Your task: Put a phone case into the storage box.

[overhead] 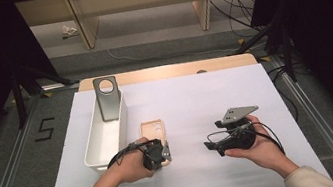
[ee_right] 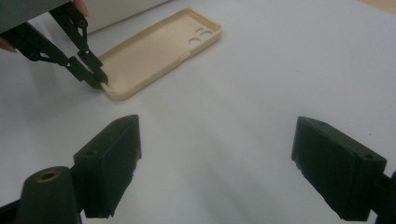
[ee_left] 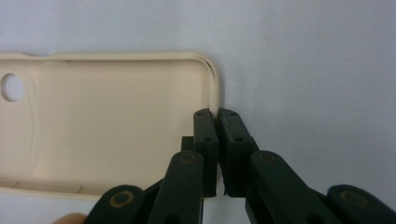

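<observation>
Lying flat, hollow side up, on the white worktop (overhead: 196, 99): a cream phone case (overhead: 153, 128), camera cut-out toward the far end, just right of a long white bin (overhead: 93, 150). Clamped on the case's near right corner wall: the left gripper (overhead: 163, 154), jaws pinched together on the thin rim, one pad inside the shell and one outside, as seen in the left gripper view (ee_left: 217, 135) and from the side in the right gripper view (ee_right: 95, 74). Nothing else touching the case; its far end free, bare worktop around its right side. Close on its left, the bin's long wall, near enough to crowd any swing that way; leaning upright against the bin's far end, a grey metal plate with a round hole (overhead: 107, 98), well apart from the case. Held in the right hand (overhead: 256, 147), off to the right and well clear of the case: the right gripper (overhead: 215, 141), jaws spread wide with nothing between them, pointing left across the worktop toward the case and the left gripper, open surface in between (ee_right: 215, 158). Beyond the worktop's far wooden edge, floor with loose cables (overhead: 237, 9) and pale wooden furniture legs (overhead: 85, 25).
</observation>
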Available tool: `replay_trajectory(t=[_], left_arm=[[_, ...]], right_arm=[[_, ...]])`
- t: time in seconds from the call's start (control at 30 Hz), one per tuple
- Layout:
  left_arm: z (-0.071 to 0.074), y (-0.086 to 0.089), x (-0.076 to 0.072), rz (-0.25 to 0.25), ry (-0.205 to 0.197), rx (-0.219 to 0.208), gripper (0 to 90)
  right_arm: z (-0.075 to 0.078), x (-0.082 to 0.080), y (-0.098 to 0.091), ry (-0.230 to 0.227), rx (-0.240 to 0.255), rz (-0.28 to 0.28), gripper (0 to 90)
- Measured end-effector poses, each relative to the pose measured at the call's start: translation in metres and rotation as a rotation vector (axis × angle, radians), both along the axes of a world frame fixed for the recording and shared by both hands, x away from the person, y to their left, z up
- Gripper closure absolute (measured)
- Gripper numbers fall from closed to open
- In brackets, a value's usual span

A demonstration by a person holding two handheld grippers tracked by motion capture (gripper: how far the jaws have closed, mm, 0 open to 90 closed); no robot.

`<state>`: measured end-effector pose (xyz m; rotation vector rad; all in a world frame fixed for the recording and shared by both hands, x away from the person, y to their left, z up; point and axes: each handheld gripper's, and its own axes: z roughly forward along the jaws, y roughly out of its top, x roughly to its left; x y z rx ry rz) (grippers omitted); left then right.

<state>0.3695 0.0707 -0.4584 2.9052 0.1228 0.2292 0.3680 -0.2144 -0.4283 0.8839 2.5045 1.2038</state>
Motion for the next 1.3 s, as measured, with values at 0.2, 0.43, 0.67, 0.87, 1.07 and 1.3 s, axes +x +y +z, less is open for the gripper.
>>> replay_trajectory(t=[0.2,0.43,0.67,0.87,1.07,1.3], left_arm=[[0.0,0.002,-0.002,-0.012,-0.009,-0.009,87.2],[0.002,0.003,-0.007,-0.02,-0.029,-0.008,87.7],[0.012,0.003,-0.016,-0.04,-0.089,-0.019,87.8],[0.017,0.005,-0.022,-0.051,-0.128,-0.035,87.8],[0.021,0.006,-0.027,-0.057,-0.131,-0.051,87.8],[0.024,0.007,-0.031,-0.05,-0.135,-0.08,87.8]], right_arm=[[0.0,0.0,0.0,0.0,0.002,-0.002,16.9],[0.0,0.0,0.0,0.0,0.003,-0.006,16.8],[0.0,0.001,0.001,0.001,0.004,-0.009,16.8],[0.001,0.002,0.005,0.005,0.014,-0.014,16.8],[0.002,0.004,0.011,0.007,0.028,-0.018,16.8],[0.002,0.01,0.02,0.015,0.056,-0.031,17.1]])
